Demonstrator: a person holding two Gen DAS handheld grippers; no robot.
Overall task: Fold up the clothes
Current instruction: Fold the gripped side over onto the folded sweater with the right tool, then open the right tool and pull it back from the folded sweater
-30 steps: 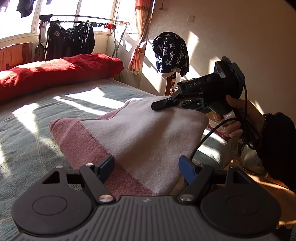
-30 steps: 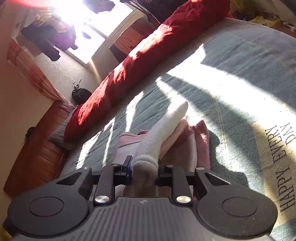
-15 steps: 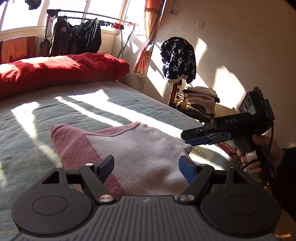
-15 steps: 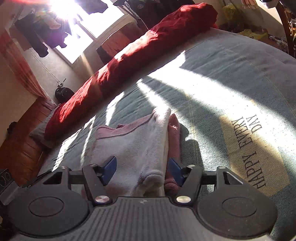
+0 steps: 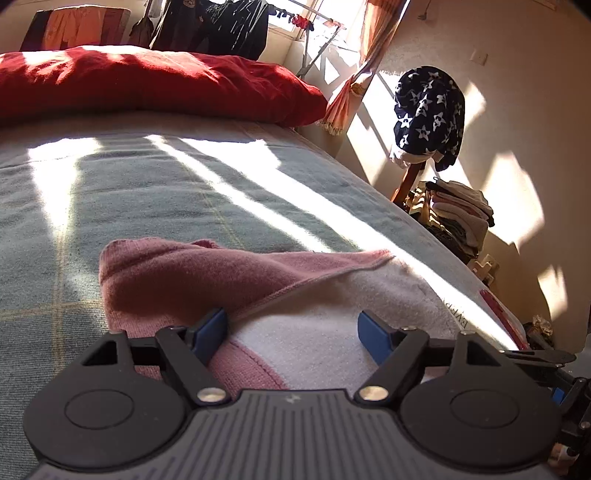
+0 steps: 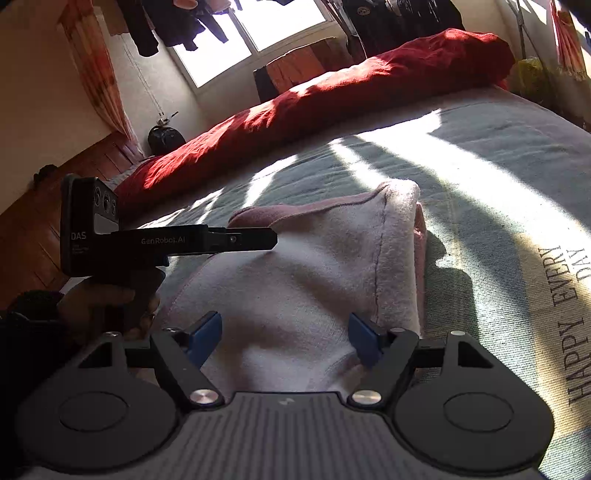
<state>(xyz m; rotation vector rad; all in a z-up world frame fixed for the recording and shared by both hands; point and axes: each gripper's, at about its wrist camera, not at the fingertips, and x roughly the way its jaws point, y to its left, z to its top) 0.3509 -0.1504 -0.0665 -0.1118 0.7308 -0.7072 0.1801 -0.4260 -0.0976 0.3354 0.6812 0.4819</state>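
A folded pink-and-white knit garment [image 5: 314, 295] lies on the bed's grey-green blanket [image 5: 147, 192]. My left gripper [image 5: 291, 328] hovers low over its near edge, open, with the pink-and-white seam between the blue pads and neither pad pressing. In the right wrist view the same garment [image 6: 314, 266] shows its white side up. My right gripper [image 6: 284, 330] is over its near end; its jaws are opening, and the cloth lies loose between them. The left gripper [image 6: 258, 238] reaches in from the left above the garment, held by a hand [image 6: 110, 299].
A red duvet [image 5: 147, 81] runs along the bed's far side. Past the bed's right edge a chair carries a stack of folded clothes [image 5: 458, 218] and a star-patterned garment [image 5: 428, 114]. Dark clothes hang on a rack [image 5: 221, 26] by the window. Printed lettering [image 6: 569, 314] marks the blanket.
The right gripper has let go of the white fold it pinched, and the garment now lies flat on the bed. The left gripper has come lower and closer over the garment.
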